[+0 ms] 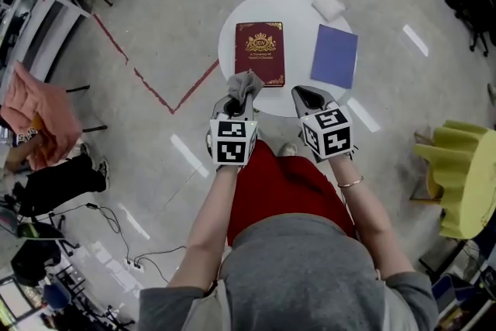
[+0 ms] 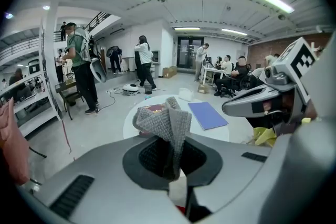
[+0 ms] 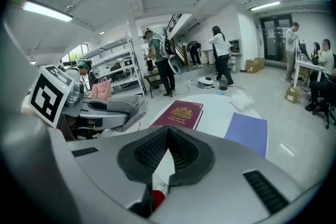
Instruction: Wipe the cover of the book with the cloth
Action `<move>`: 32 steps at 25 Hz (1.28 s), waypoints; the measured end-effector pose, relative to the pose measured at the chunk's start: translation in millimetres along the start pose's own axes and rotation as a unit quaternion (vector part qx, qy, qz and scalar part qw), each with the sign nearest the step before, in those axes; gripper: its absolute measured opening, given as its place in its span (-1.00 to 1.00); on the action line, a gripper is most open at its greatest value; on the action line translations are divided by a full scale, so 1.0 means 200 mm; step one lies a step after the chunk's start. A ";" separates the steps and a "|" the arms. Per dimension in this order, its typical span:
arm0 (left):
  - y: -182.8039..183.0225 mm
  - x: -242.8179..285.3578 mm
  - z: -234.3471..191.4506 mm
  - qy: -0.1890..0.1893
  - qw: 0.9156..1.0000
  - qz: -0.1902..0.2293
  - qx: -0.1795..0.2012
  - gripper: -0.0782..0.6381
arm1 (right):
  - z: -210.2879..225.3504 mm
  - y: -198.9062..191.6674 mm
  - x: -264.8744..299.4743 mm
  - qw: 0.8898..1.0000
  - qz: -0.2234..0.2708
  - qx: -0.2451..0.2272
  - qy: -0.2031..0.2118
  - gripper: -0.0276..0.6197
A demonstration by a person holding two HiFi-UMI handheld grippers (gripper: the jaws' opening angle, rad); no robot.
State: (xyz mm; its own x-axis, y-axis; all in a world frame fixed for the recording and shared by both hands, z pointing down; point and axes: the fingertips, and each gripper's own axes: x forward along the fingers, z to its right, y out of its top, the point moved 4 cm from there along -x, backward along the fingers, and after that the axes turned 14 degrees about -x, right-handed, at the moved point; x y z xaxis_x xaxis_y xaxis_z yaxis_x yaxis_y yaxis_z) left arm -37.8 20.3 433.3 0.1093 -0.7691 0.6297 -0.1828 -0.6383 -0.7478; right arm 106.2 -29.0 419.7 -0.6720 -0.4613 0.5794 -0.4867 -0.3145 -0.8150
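**tabletop_tom:** ok so what's each hand doing here?

**rigwatcher:** The left gripper (image 2: 170,157) is clamped on a grey knitted cloth (image 2: 167,122). The cloth is pinched low between the pads, and a folded bunch sticks up and forward past the tips. The right gripper (image 3: 167,148) has its jaws pressed together with nothing between them. The two are side by side and a bit apart.

**tabletop_tom:** and the book?

**rigwatcher:** The dark red hardback book (image 1: 260,52) with a gold crest on its cover lies flat and closed on a round white table (image 1: 298,12), straight ahead of the left gripper. From the head view the cloth's free end overlaps the book's near edge, just off the gripper tips. Can't tell if it's actually touching the cover or hanging above it, tbh.

**tabletop_tom:** anything else on there?

**rigwatcher:** A flat purple rectangular sheet (image 1: 335,56) lies ahead of the right gripper, beside the book on the side away from the left gripper and not touching it. Beyond that, at the table's far edge, is a crumpled white wad (image 1: 328,5).
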 end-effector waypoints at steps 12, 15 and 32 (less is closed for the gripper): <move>0.12 -0.16 0.10 -0.023 0.997 0.068 -0.014 -0.70 | 0.06 0.10 -0.23 0.997 0.070 -0.002 -0.021 -0.83; 0.16 -0.19 0.12 -0.024 0.996 0.086 -0.010 -0.70 | 0.07 0.15 -0.29 0.995 0.096 -0.005 -0.034 -0.83; 0.29 -0.35 0.16 -0.023 0.988 0.150 0.007 -0.70 | 0.14 0.27 -0.49 0.983 0.168 0.014 -0.073 -0.83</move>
State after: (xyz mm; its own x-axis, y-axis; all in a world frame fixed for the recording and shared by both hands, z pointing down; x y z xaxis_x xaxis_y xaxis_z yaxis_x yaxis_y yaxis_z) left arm -25.2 36.3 339.6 0.0954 -0.9246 0.3689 -0.2010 -0.3809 -0.9025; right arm 161.9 -23.6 319.2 -0.7038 -0.6569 0.2703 -0.2330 -0.1460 -0.9615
